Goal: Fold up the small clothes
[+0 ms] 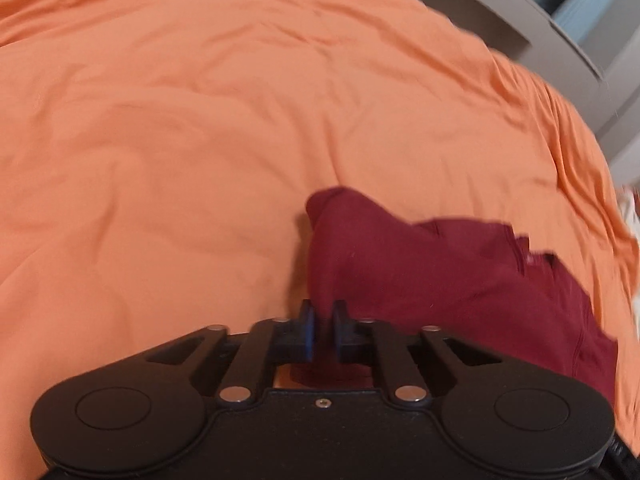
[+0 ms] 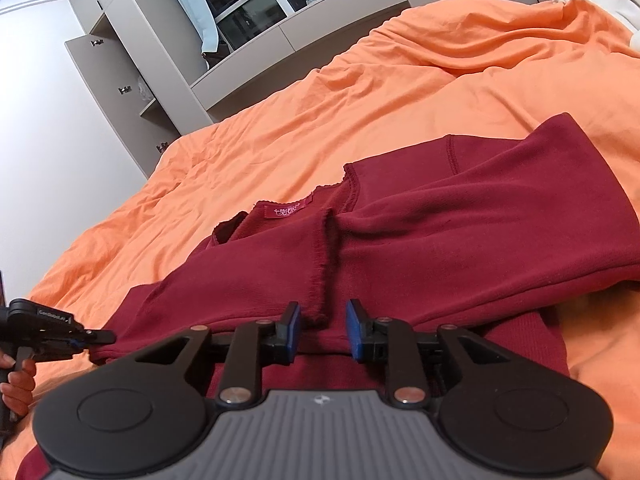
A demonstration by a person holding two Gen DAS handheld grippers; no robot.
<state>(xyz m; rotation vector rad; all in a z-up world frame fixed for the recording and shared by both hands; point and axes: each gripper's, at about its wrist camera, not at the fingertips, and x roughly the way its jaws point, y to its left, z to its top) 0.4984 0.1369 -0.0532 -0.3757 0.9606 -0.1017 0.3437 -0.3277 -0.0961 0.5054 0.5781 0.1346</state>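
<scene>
Orange cotton bedspread (image 2: 460, 92) fills both views; the dark red knit top (image 2: 460, 232) lies across its lower middle, sleeves folded in. Its left edge is pinched in the left hand-held gripper (image 1: 323, 320). Spread above a frayed cuff is the right hand-held gripper (image 2: 322, 330). Mid-fold, I'd say; next, close on that cuff.

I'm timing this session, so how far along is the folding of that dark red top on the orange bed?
Partly done: both sleeves of the red top already lie folded across its body. In hand: the left gripper is shut on its edge, while the right gripper hovers with jaws open. Left: the final fold.
</scene>
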